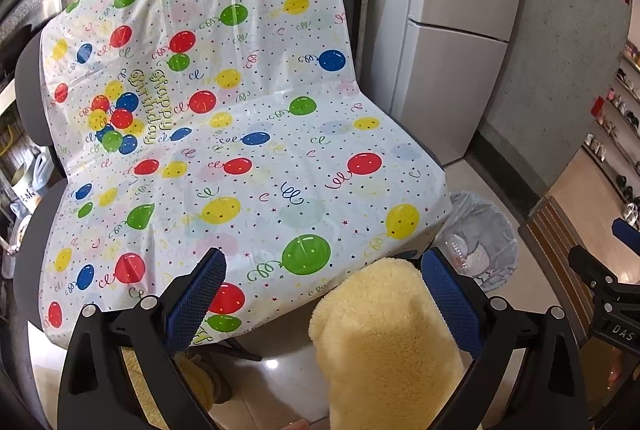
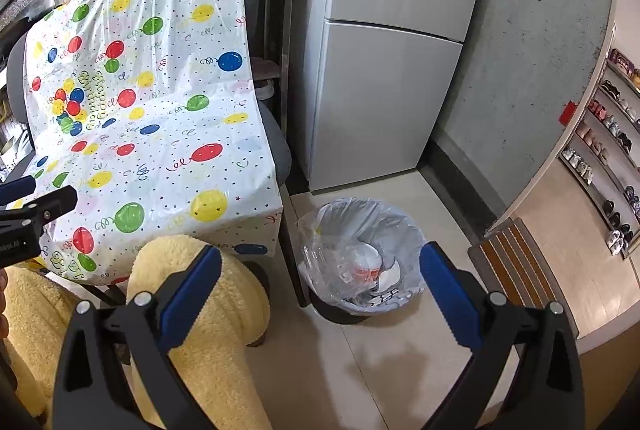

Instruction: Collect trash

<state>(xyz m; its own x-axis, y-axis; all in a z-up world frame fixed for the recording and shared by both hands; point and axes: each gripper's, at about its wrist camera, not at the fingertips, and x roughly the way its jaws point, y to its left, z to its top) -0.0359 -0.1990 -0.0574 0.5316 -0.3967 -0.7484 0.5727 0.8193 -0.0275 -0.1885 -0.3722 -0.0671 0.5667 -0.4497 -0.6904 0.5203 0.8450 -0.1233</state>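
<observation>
A lined bin (image 2: 362, 262), already holding plastic trash, stands on the floor right of a chair draped in a balloon sheet (image 1: 240, 133), ahead of the right hand-held gripper (image 2: 320, 270), which is nearer to it. Both it and the left hand-held gripper (image 1: 324, 274) are spread and empty; no loose trash shows on the sheet

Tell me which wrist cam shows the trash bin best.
Right wrist: the trash bin sits whole on the floor, liner bag and contents visible from above. Left wrist catches only part of it, cut off by the balloon sheet and gripper finger.
</observation>
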